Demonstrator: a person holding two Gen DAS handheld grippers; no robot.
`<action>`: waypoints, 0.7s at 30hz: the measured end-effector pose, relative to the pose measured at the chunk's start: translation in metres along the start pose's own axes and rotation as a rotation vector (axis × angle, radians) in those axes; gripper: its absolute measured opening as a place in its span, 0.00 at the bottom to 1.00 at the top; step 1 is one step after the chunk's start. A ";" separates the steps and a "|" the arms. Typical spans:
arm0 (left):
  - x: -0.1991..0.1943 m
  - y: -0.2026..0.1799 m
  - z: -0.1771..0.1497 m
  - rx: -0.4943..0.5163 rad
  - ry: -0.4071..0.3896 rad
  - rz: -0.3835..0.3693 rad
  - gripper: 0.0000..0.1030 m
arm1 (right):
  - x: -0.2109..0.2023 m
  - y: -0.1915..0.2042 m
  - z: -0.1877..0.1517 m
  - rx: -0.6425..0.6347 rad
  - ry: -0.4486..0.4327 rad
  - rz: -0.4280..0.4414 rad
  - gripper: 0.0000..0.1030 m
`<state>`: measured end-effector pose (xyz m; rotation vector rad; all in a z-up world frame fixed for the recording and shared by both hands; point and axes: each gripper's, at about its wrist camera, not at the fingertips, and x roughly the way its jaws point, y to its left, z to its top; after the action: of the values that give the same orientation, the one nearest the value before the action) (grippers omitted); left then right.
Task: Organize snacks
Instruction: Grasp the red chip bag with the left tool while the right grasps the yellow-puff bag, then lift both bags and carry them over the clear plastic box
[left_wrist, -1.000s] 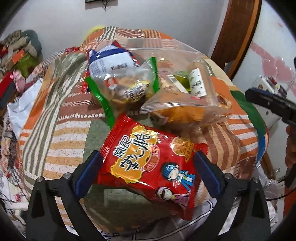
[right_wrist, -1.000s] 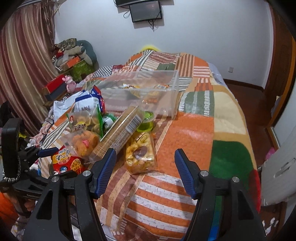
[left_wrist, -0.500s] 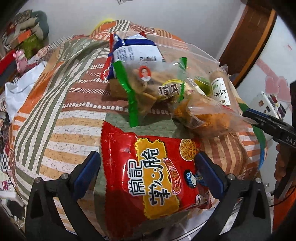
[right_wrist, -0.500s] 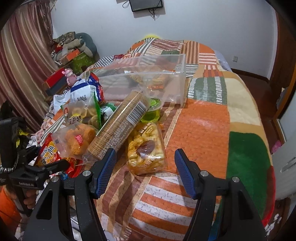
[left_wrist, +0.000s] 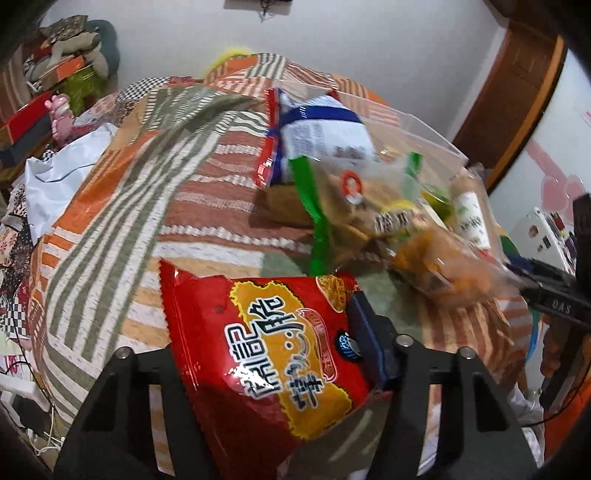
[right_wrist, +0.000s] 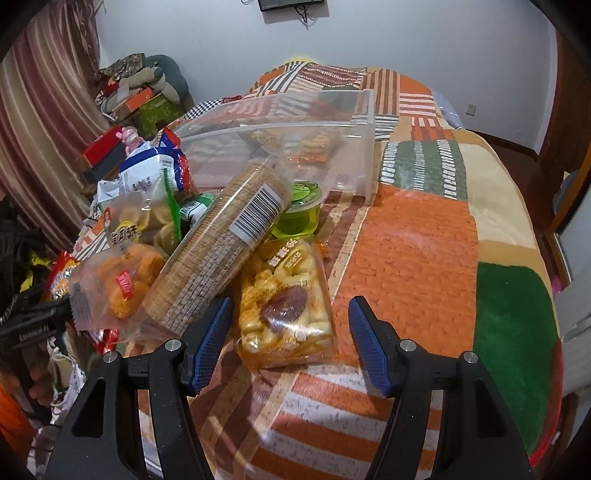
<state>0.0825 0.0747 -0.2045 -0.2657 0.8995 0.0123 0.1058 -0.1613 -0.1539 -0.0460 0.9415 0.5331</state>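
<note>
Home bedroom, bed w/ patchwork quilt (right_wrist: 413, 251), striped curtain (right_wrist: 40, 122), wall-mtd TV (right_wrist: 290, 4), stacked bedding & boxes (right_wrist: 140, 92) in corner, wooden door frame (left_wrist: 517, 92).

Snack pile (right_wrist: 207, 236) before bin (right_wrist: 295, 147), on bedspread (right_wrist: 406, 258)

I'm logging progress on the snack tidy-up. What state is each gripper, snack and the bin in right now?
left gripper: jaws just closed, gripping the red snack bag
right gripper: open, empty, above the yellow puff bag
clear plastic bin: open-topped, a few packets inside
cracker sleeve: sealed, leaning across the pile
green jelly cup: sealed, upright
</note>
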 end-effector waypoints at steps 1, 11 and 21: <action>0.002 0.003 0.003 -0.012 0.000 0.000 0.56 | 0.001 0.001 0.001 -0.003 0.001 -0.001 0.58; -0.008 0.008 0.008 -0.056 -0.015 -0.016 0.35 | 0.005 0.007 0.000 -0.043 -0.018 -0.015 0.42; -0.057 -0.010 0.016 0.026 -0.105 -0.065 0.25 | -0.011 -0.002 0.002 -0.006 -0.059 -0.013 0.41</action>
<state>0.0607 0.0745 -0.1485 -0.2678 0.7860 -0.0449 0.1026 -0.1668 -0.1441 -0.0415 0.8817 0.5223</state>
